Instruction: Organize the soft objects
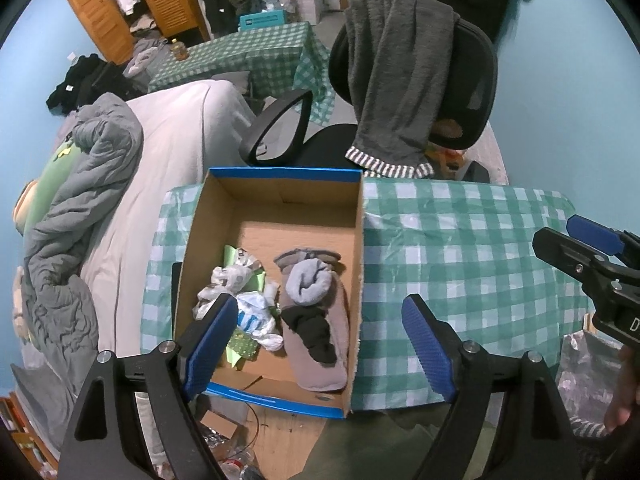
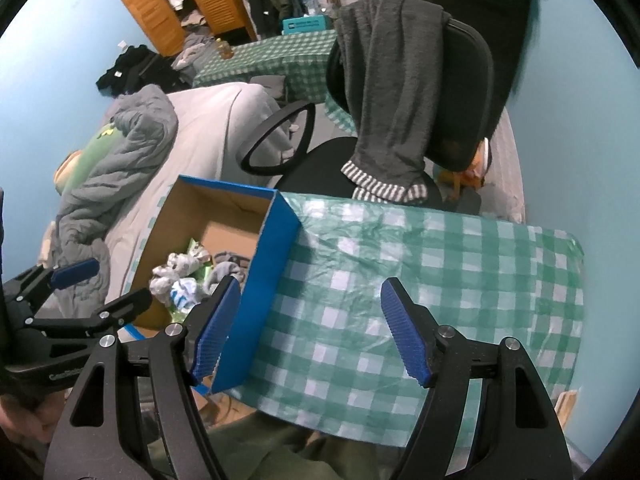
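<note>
You are holding the left gripper [image 1: 320, 344] and right gripper [image 2: 310, 332] wide open and empty. The socks [image 1: 312, 312] are lying inside the box [image 1: 280, 174], which is overhanging the table [image 1: 460, 240]; nudging its wall risks tipping it off.

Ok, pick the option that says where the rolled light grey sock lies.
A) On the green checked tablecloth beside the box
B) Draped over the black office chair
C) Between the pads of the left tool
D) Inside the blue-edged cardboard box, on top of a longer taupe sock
D: the left wrist view shows the rolled light grey sock inside the blue-edged cardboard box, resting on the longer taupe sock, with both tools empty.
</note>
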`<state>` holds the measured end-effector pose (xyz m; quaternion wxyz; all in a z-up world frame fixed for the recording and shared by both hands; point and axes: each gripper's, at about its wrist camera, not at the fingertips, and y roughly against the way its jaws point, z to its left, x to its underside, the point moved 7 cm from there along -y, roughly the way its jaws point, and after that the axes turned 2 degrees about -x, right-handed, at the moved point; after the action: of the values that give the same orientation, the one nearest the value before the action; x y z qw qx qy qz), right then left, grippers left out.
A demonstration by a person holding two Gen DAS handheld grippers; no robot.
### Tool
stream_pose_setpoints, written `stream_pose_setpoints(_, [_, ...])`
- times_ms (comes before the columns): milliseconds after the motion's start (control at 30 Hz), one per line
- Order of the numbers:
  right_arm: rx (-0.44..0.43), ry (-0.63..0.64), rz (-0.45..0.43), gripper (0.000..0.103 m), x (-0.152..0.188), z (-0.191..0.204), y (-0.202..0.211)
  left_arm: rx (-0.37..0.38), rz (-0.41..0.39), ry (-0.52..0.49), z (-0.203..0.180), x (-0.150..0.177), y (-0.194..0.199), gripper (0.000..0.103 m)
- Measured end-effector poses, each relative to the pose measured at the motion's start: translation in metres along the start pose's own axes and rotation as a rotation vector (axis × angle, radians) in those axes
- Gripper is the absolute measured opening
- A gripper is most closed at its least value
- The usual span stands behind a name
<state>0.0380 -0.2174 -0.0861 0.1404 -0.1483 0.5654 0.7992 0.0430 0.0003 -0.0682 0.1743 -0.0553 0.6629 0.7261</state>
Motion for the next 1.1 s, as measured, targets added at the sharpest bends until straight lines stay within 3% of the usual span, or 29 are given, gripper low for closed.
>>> stream_pose_setpoints(367, [0.010, -0.030, -0.012, 0.074, 0.006, -0.019, 0.012, -0.002, -0.008, -0.013, -0.015, 0.000, 0.009, 0.086])
stream_pose_setpoints(1100, [0.009, -0.033, -0.010, 0.074, 0.009, -0.021, 0.015, -0.003, -0.001, -0.018, -0.020, 0.004, 0.011, 0.086])
